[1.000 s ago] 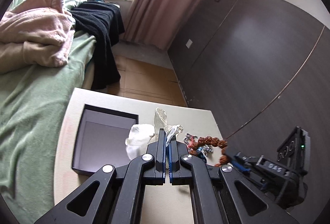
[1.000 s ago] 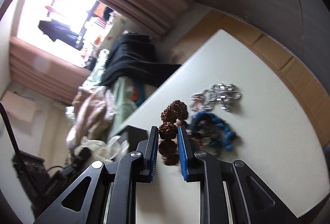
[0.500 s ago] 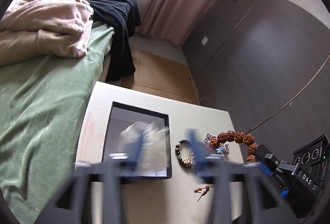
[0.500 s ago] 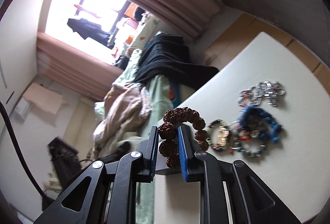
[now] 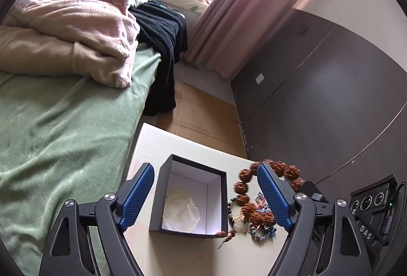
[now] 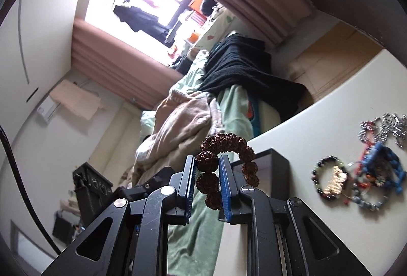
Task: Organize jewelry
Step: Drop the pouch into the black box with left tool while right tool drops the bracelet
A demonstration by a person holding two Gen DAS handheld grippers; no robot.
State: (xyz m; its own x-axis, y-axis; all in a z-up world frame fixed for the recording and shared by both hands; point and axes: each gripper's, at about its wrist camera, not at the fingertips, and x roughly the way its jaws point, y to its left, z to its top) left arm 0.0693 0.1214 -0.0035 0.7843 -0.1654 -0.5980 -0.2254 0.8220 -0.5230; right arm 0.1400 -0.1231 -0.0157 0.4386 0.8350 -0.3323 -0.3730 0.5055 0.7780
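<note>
A black box [image 5: 188, 195] with a white lining stands open on the cream table [image 5: 162, 141]; a white plastic bag [image 5: 181, 211] lies inside it. My left gripper [image 5: 206, 195] is open wide, above and straddling the box. My right gripper [image 6: 207, 178] is shut on a brown seed-bead bracelet [image 6: 206, 164], held in the air near the box [image 6: 274, 164]. The bracelet also shows in the left wrist view [image 5: 241, 187]. A pile of other bracelets [image 6: 356, 174] lies on the table to the right of the box.
A bed with a green sheet [image 5: 56, 138], pink blankets [image 5: 76, 21] and a black garment [image 5: 162, 47] borders the table's left side. A dark wall panel [image 5: 318, 110] stands to the right. A small brown charm [image 5: 226, 235] lies in front of the box.
My left gripper opened and let the white bag go into the box, then rose. My right gripper lifted the brown bracelet off the pile and carried it toward the box.
</note>
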